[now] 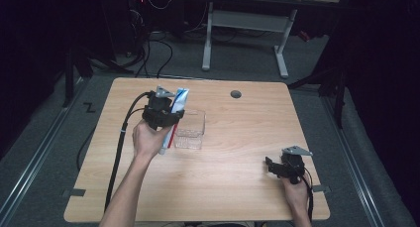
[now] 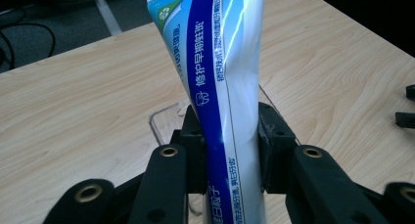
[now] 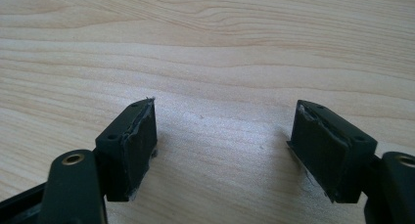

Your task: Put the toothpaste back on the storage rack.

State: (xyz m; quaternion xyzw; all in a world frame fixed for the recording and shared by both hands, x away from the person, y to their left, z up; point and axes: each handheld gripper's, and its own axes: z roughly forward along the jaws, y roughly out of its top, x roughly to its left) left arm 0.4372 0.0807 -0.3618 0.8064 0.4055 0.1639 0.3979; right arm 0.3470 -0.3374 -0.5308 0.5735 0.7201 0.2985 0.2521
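A blue and white toothpaste tube (image 1: 177, 108) (image 2: 220, 77) is clamped across its middle by my left gripper (image 1: 166, 115) (image 2: 227, 150), which is shut on it. The tube stands tilted, crimped end up, cap end low by the hand. Just right of it on the table sits a clear plastic box (image 1: 190, 130), and its corner (image 2: 164, 123) shows behind the jaws in the left gripper view. My right gripper (image 1: 275, 168) (image 3: 222, 145) rests near the table's front right, open, with nothing but bare wood between its pads (image 3: 139, 141).
The wooden table (image 1: 237, 138) has a round grey cable hole (image 1: 236, 94) at the back. Black cables trail from the left gripper off the left front edge. A white-legged desk (image 1: 247, 24) stands on the floor beyond.
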